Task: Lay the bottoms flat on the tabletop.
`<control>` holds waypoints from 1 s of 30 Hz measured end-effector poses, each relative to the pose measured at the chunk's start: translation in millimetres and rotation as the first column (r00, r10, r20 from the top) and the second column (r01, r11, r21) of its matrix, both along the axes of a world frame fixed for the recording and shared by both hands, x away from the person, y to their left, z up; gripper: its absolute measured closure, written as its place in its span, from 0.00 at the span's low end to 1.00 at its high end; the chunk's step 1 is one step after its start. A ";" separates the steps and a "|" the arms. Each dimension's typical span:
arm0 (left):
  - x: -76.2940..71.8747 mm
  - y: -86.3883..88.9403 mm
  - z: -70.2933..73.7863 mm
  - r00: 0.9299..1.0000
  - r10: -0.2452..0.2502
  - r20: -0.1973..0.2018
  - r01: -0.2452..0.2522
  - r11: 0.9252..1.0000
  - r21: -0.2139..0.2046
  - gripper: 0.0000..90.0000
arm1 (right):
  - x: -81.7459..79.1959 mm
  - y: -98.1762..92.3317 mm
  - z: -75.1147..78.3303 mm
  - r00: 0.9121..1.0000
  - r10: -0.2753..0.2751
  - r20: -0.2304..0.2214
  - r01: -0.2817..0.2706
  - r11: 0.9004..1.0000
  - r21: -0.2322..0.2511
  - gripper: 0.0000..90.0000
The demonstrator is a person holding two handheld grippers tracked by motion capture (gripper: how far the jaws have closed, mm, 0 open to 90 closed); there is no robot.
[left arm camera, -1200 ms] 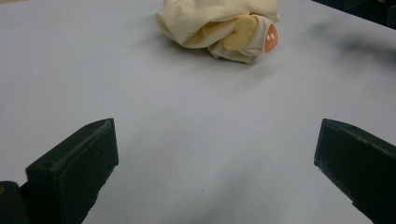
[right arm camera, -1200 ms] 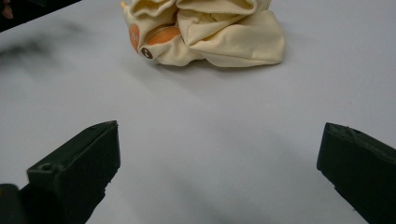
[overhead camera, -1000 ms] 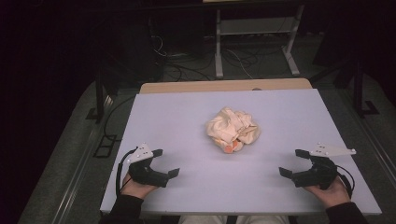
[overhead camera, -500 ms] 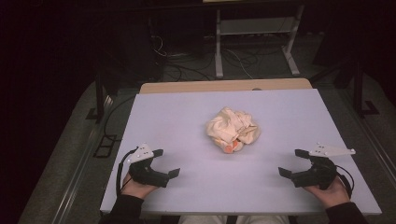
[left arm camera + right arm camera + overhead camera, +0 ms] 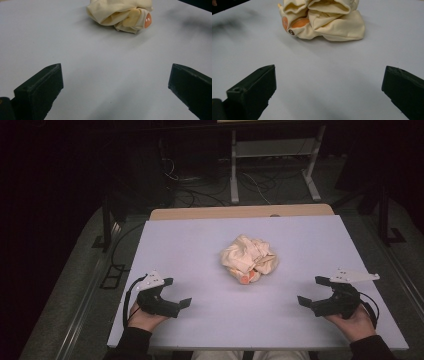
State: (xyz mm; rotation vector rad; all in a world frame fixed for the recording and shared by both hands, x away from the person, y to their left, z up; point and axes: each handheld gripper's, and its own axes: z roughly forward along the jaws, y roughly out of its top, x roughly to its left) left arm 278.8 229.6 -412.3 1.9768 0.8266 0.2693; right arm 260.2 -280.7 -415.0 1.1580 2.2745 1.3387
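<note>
A crumpled cream cloth (image 5: 249, 259) with orange patches lies in a heap near the middle of the pale table (image 5: 200, 245). My left gripper (image 5: 176, 292) rests near the front left of the table, open, pointing toward the cloth, nothing between its jaws. My right gripper (image 5: 314, 291) rests near the front right, also open and empty. In the left gripper view the cloth (image 5: 120, 13) lies ahead, well beyond the jaws of the left gripper (image 5: 115, 82). The right gripper view has the cloth (image 5: 322, 18) ahead of the right gripper (image 5: 329, 83), its orange patch facing left.
Bare tabletop surrounds the cloth on every side. A wooden strip (image 5: 240, 212) runs along the table's far edge. Beyond it stand a metal frame (image 5: 272, 165) and cables on a dark floor.
</note>
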 end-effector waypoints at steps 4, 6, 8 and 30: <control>3.5 -6.4 3.1 1.000 -0.016 -0.014 0.017 1.000 0.026 0.00 | 5.8 1.8 7.2 1.000 0.007 -0.012 -0.007 1.000 -0.005 0.00; 5.4 -9.5 5.5 0.999 -0.030 -0.013 0.030 0.999 0.037 0.00 | 9.0 1.4 10.6 1.000 0.009 -0.022 -0.009 1.000 0.009 0.00; 7.7 -12.2 8.2 0.999 -0.041 -0.012 0.041 0.998 0.037 0.00 | 13.9 1.5 14.6 1.000 0.014 -0.023 -0.014 1.000 0.001 0.00; 31.1 -19.7 30.4 0.997 -0.075 -0.007 0.075 0.994 0.075 0.00 | 47.8 13.5 37.9 0.999 0.032 -0.023 -0.033 0.999 -0.043 0.00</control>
